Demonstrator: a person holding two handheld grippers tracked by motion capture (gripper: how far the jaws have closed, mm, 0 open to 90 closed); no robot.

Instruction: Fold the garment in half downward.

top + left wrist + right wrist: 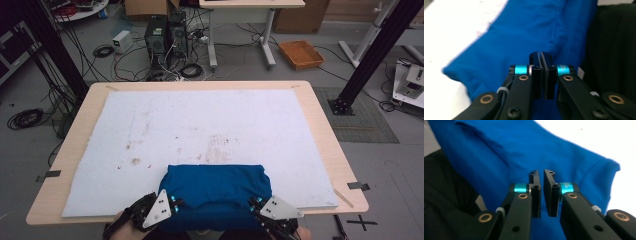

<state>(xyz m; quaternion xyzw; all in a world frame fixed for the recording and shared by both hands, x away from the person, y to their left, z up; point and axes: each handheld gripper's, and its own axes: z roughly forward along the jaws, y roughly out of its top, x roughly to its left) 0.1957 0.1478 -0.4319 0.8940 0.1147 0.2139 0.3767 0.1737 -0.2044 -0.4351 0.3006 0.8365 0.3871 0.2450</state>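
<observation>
A folded blue cloth [215,187] lies at the near edge of the white mat [200,125], hanging slightly over the table's front. My left gripper [175,202] sits at the cloth's near left corner. In the left gripper view its jaws [541,56] stand together over the blue cloth [511,37], with nothing between them. My right gripper [254,204] is at the cloth's near right corner. In the right gripper view its jaws [541,173] show a narrow gap above the blue cloth [511,152], and nothing is pinched in it.
The wooden table [325,150] carries the stained white mat. Dark clothing of the person [614,50] is right behind the cloth. Beyond the table, the floor holds computer towers [165,35], cables, an orange tray [301,54] and black frame posts [370,55].
</observation>
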